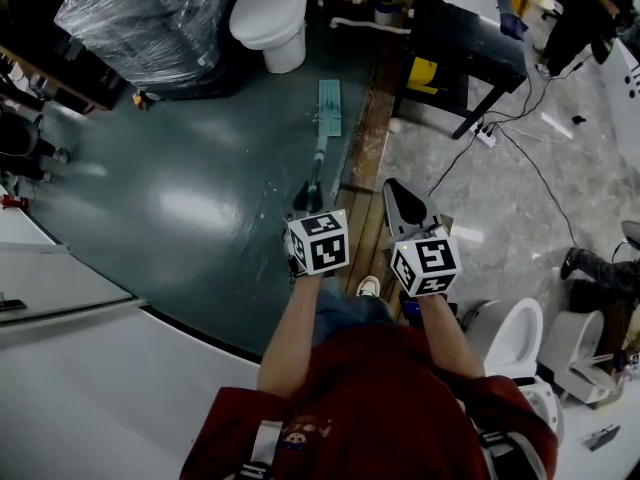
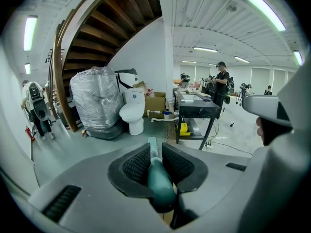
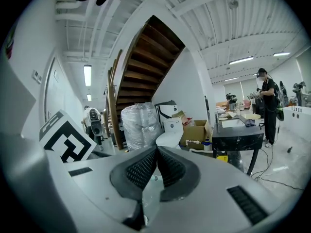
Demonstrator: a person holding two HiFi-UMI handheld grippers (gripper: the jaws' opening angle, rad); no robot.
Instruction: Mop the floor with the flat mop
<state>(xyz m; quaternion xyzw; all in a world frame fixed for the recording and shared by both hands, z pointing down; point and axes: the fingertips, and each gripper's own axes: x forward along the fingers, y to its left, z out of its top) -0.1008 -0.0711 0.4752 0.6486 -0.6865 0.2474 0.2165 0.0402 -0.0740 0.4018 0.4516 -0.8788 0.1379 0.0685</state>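
Head view looks down on a dark green floor (image 1: pixel 180 198) that meets pale stone paving along a wooden strip to the right. At the far edge stand a plastic-wrapped bundle (image 1: pixel 150 18), a black table (image 1: pixel 465 43) on the paving, and a white toilet (image 1: pixel 270 13) between them. The flat mop (image 1: pixel 329 108) lies with its pale green head flat on the green floor, near the toilet and just beside the wooden strip, and its handle (image 1: pixel 318 158) slants back to the left gripper (image 1: pixel 306 198). In the left gripper view the jaws are clamped on the rounded green end of that handle (image 2: pixel 160 183), pads against both sides. The right gripper (image 3: pixel 156 154) hangs just beside the left one, its tips pressed together with nothing between them.
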